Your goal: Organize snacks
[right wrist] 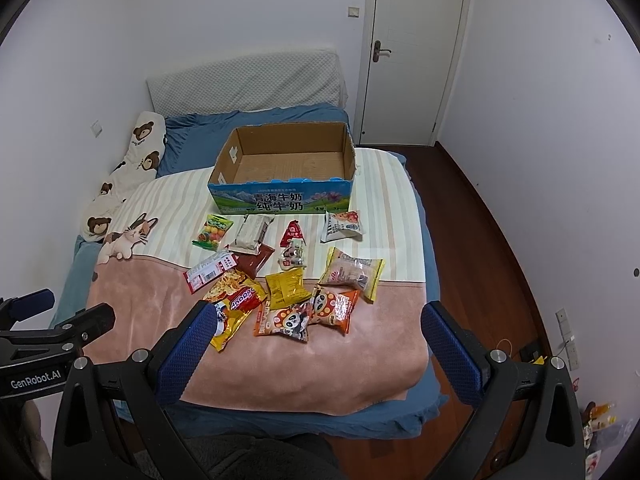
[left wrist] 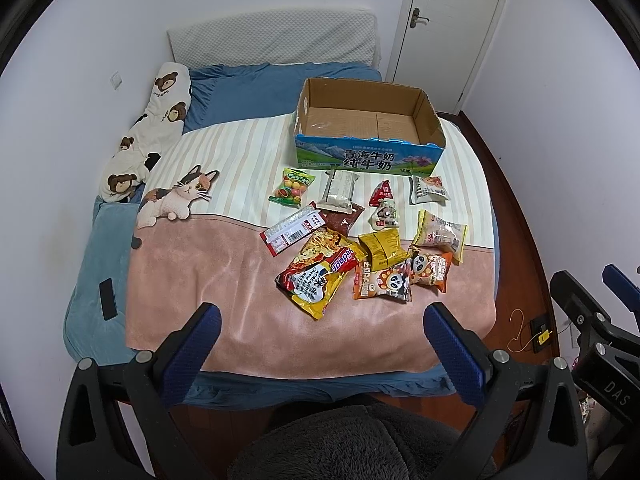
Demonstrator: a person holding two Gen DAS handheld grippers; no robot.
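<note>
Two claws, left claw (left wrist: pixel 320 344) & right claw (right wrist: pixel 316 344), both wide, holding nothing; start w/ nearest panda packet (right wrist: pixel 285 322), pinch its edge, carry to box (right wrist: pixel 280 194).

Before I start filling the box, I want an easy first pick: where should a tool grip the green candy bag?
Grip the green candy bag by its flat sealed bottom edge, coming from the near side. It lies flat and alone on the blanket, with that edge facing the left tool.
</note>
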